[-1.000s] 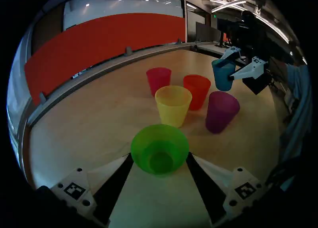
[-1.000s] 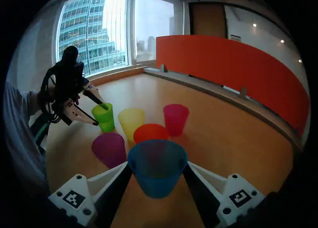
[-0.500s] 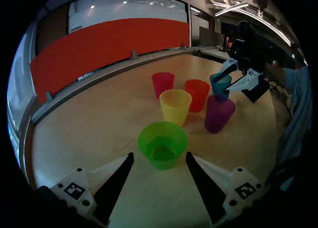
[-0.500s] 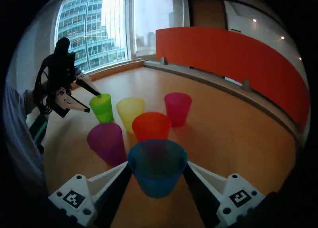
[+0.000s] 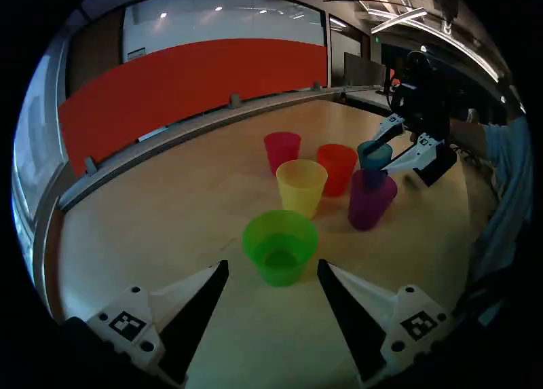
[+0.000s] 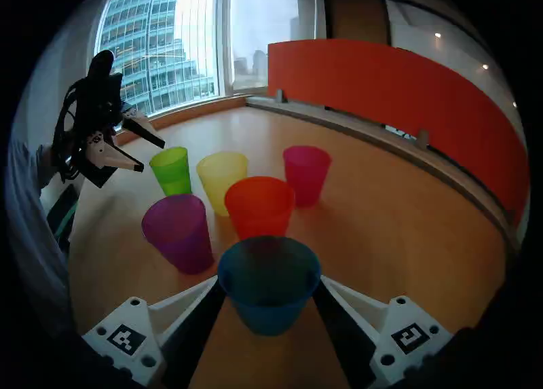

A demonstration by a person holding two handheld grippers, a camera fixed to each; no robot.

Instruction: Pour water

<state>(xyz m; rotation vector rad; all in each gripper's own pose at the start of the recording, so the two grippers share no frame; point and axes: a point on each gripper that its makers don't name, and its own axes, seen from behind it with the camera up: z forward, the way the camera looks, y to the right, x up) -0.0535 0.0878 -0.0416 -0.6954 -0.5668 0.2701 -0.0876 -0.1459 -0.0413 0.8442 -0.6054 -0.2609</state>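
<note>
Left gripper view is showing a pale wooden tabletop point(image 5: 170, 206) carrying five translucent plastic cups. The left gripper point(image 5: 270, 265) is standing spread apart, gripping nothing, with the green plastic cup point(image 5: 279, 250) sitting free just ahead. The right gripper point(image 6: 269, 280) is clamping the blue plastic cup point(image 6: 269, 297) and holding it just above the purple plastic cup point(image 5: 370, 199). Judgement: pouring is not yet beginning, and water is not discernible.

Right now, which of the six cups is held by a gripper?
The blue cup, clamped between the right gripper's fingers. The green, yellow, orange, pink and purple cups stand free on the table.
</note>
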